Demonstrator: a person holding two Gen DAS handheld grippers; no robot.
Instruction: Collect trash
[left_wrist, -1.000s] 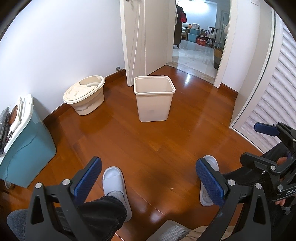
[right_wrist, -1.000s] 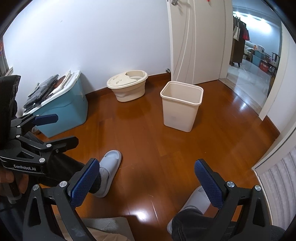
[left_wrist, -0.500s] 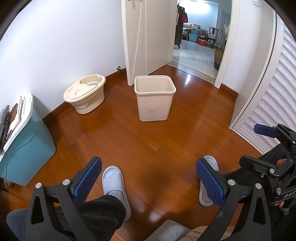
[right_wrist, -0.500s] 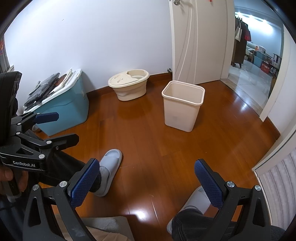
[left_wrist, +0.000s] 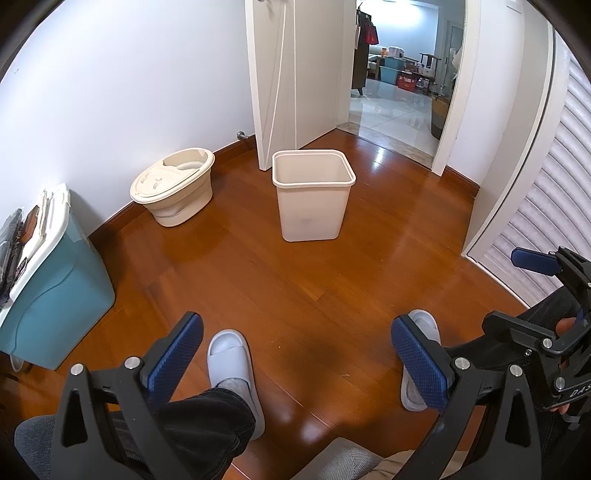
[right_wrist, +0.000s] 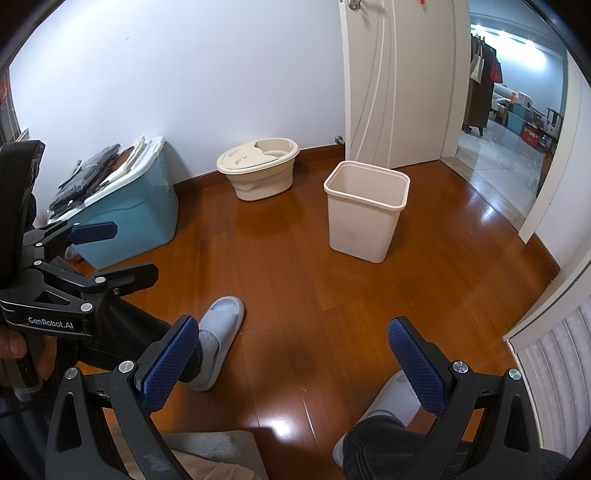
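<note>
Polished wood floor (left_wrist: 314, 288) runs to an open white door (left_wrist: 291, 74). Both the left gripper (left_wrist: 295, 354) and right gripper (right_wrist: 291, 354) have jaws spread wide, holding nothing. Well ahead of the jaws stands an upright beige trash bin (left_wrist: 313, 195), with a cream tub (left_wrist: 173, 192) left of it by the wall

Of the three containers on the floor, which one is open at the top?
The square beige bin in mid-floor: no lid, inside visible. The round beige tub wears a lid, and the teal storage box is shut under a white one.
</note>
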